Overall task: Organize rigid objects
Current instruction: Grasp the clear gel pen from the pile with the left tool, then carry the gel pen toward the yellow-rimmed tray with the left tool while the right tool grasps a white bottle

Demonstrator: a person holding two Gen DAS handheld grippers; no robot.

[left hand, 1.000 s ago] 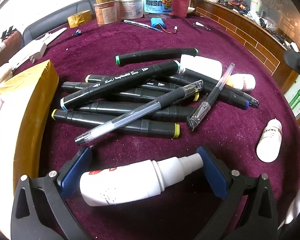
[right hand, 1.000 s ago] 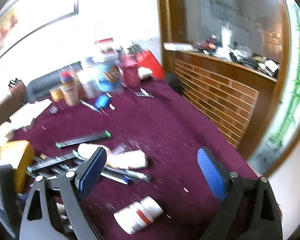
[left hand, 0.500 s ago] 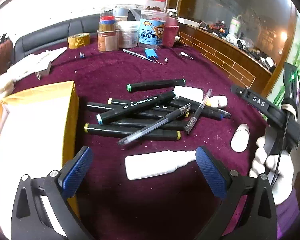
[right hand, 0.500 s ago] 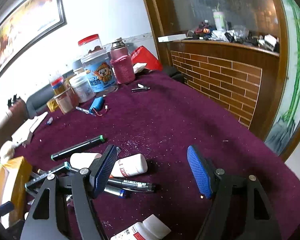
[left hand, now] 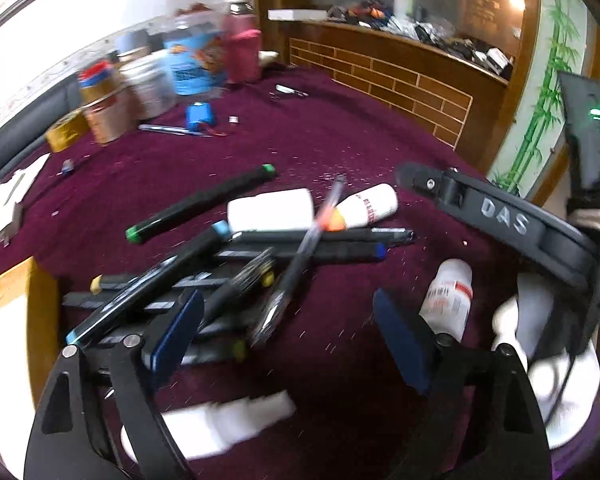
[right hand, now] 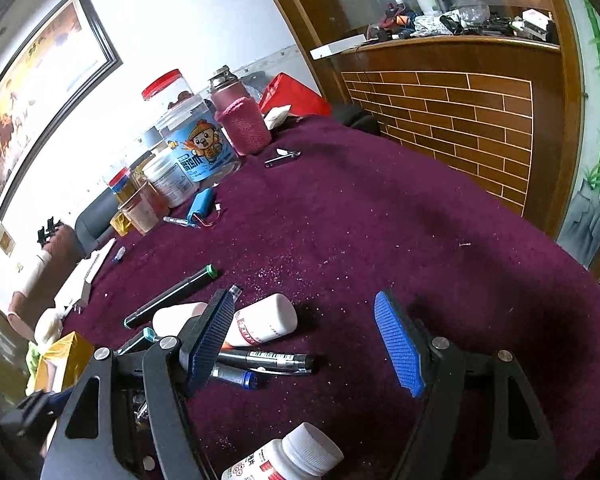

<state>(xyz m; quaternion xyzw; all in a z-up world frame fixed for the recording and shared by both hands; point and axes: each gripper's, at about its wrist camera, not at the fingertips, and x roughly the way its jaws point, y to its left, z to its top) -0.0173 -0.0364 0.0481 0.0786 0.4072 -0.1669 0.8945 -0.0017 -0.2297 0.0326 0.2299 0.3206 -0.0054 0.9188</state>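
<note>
A pile of black markers (left hand: 228, 264) and clear pens (left hand: 300, 252) lies on the purple cloth, with white bottles (left hand: 270, 214) at its far side. My left gripper (left hand: 286, 336) is open and empty above the pile's near edge; a white spray bottle (left hand: 220, 426) lies below it. A small white bottle (left hand: 448, 300) lies by its right finger. My right gripper (right hand: 304, 344) is open and empty over the cloth, right of a white bottle (right hand: 264, 320) and two pens (right hand: 268, 360). Another white bottle (right hand: 292, 456) lies at its base.
A yellow box (left hand: 12, 340) stands at the left. Jars, a blue-labelled tub (right hand: 196, 148), a pink bottle (right hand: 242, 122), a blue battery (right hand: 202, 204) and tape sit at the far side. A wooden brick-patterned counter (right hand: 460, 112) borders the table's right.
My left gripper has pulled up and swung right, off the spray bottle, which now lies below it. My right gripper has moved down and forward toward the bottles.
</note>
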